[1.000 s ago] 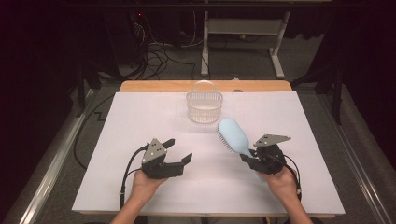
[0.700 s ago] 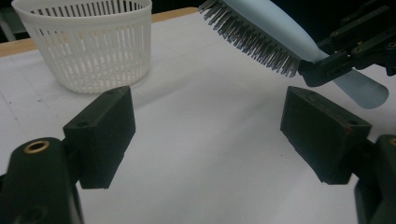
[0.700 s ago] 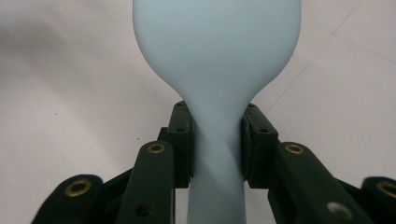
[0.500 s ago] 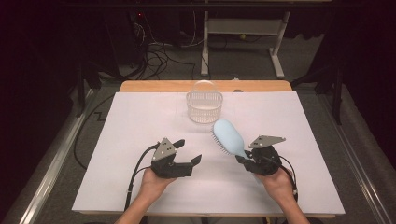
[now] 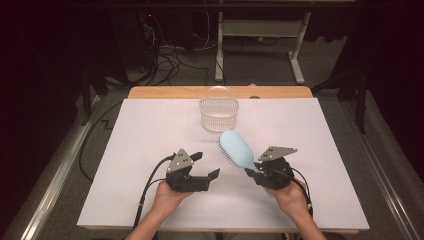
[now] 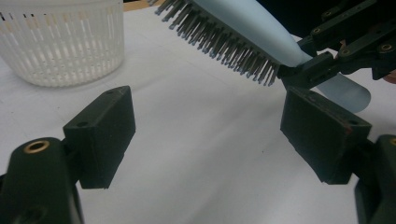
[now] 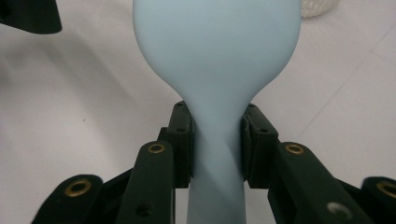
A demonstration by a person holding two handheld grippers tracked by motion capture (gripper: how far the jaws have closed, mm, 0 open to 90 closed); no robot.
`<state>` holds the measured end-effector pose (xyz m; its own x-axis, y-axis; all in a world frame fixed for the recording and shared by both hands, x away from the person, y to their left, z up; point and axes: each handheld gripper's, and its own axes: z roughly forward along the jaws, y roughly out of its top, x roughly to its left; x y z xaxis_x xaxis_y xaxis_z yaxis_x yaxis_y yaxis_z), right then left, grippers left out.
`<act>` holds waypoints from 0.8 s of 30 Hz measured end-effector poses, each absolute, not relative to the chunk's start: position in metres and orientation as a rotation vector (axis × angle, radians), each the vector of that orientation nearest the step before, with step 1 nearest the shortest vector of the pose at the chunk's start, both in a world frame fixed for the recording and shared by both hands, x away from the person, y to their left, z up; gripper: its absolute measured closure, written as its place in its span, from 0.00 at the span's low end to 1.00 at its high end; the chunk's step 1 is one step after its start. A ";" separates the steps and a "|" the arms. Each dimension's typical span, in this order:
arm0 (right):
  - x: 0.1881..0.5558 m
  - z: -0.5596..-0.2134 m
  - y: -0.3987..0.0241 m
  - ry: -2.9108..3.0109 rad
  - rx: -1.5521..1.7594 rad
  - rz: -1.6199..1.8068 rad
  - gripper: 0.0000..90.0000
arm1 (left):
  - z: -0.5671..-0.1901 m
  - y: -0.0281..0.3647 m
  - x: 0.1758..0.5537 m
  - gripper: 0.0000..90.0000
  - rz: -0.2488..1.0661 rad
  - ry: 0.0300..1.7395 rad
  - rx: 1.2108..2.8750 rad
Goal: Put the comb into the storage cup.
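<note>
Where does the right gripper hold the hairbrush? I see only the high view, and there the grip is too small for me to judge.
Observer: The right gripper clamps the blue hairbrush at the narrow neck of its handle, one pad on each side.
Operator: Do the bristles face down?
Observer: Yes. In the left gripper view the bristles point down toward the white table, with a clear gap above it.
Operator: And the left gripper?
Observer: The left gripper is open, with nothing between its jaws. The white basket stands beyond it, apart from the brush.
</note>
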<state>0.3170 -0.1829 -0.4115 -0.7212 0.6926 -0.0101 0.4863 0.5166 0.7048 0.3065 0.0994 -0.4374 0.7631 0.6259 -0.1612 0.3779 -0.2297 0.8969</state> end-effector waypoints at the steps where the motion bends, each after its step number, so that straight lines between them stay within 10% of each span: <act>1: 0.317 -0.412 -0.181 2.474 0.981 1.016 0.78 | -0.437 0.099 0.307 0.19 0.280 0.770 1.850; 24: 0.307 -0.410 -0.155 2.504 0.879 1.041 0.78 | -0.439 0.093 0.308 0.19 0.181 0.763 1.863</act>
<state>0.3073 -0.1554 -0.4098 -0.7718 0.6351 -0.0316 0.4257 0.5529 0.7163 0.3079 0.0926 -0.4385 0.7841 0.5798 -0.2214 0.4186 -0.2307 0.8784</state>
